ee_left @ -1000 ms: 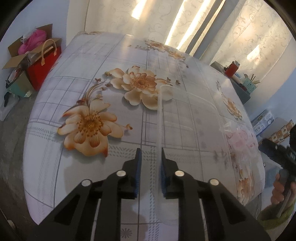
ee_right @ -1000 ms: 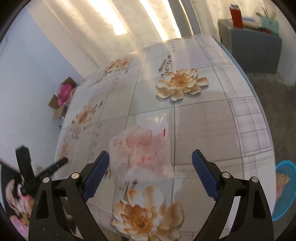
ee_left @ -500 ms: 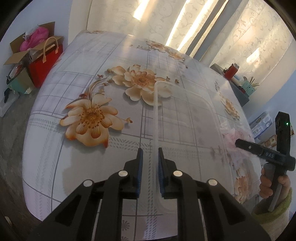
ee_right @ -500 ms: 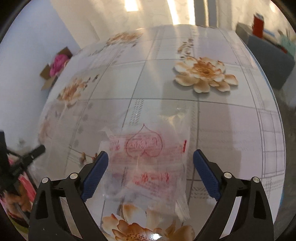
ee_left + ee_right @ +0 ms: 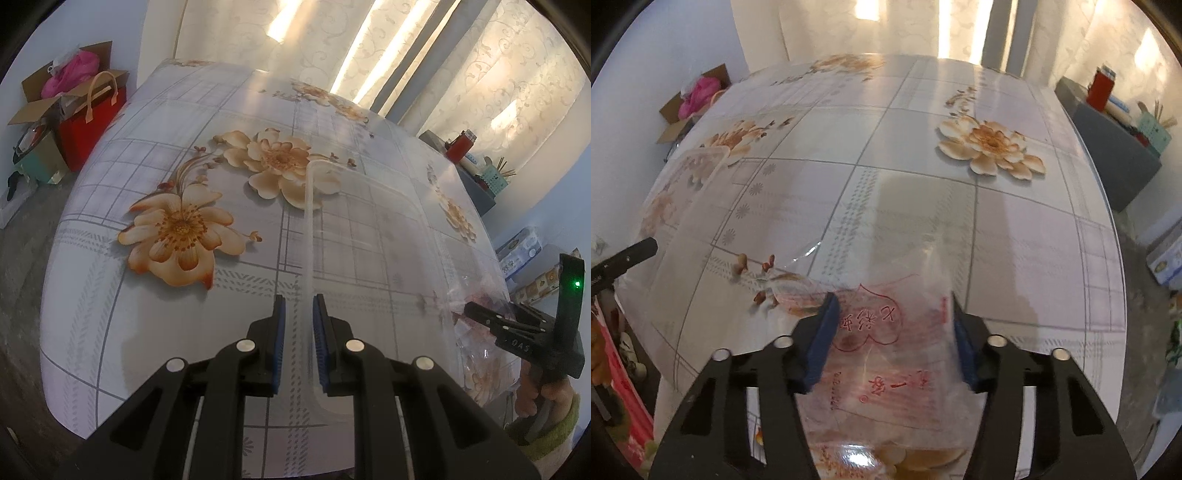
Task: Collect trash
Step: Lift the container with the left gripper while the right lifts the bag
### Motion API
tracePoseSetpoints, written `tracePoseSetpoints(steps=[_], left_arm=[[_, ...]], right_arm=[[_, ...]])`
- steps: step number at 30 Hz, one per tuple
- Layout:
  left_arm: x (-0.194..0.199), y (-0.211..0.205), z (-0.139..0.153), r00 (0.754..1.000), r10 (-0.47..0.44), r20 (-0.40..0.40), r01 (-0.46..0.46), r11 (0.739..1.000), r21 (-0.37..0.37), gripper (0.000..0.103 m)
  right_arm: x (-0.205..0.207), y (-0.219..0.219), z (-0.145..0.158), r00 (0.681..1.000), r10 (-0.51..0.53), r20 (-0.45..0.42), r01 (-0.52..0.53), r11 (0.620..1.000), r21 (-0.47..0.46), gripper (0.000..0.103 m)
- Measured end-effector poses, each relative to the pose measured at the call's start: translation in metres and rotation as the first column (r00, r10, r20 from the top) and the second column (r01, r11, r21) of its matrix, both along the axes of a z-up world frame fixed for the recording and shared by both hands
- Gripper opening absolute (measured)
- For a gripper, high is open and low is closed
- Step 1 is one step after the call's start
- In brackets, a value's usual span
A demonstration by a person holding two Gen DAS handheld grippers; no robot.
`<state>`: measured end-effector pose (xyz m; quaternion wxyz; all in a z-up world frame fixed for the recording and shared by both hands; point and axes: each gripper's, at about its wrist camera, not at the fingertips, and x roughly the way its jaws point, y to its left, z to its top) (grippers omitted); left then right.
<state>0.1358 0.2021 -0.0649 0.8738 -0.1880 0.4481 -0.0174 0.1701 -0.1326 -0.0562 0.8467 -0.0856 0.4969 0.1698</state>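
The left gripper [image 5: 298,332] stands nearly closed, its blue pads on either side of the thin rim of a clear plastic container lid [image 5: 369,229] that stretches away over the flowered tablecloth [image 5: 173,302]; whether both pads press the rim cannot be told for sure, though it sits tight between them. The left wrist view alone shows this grip up close, along with a red bag [image 5: 90,129] and a cardboard box [image 5: 55,96] on the floor by the wall, and at its right edge the right gripper [image 5: 480,314] with a hand [image 5: 543,395] in a green sleeve on its handle. The right wrist view shows what the other only hints at: a clear plastic bag [image 5: 890,354] printed in red lies on the table near its front edge, between the fingers of the right gripper [image 5: 892,332], whose jaws have just been closing about it and now stand about half open, the pads at the bag's sides. Whether they already press it cannot be told. In this view the lid [image 5: 683,184] appears far left, tilted above the table, with the left gripper's tip [image 5: 628,254] below it.
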Motion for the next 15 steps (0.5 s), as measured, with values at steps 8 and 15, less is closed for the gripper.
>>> tracePoseSetpoints(steps=[8,15], left_arm=[[-0.001,-0.006,0.000,1.000,-0.017,0.005,0.017,1.000,0.006,0.014],[-0.002,-0.017,0.001,0.999,-0.034,0.018,0.033,0.998,0.045,0.005]], right_arm=[[-0.006,-0.018,0.003,0.998,-0.055,-0.009,0.055,0.996,0.065,0.022],[-0.013,-0.037,0.007,0.991,-0.129,-0.021,0.131,0.980,0.152,0.009]])
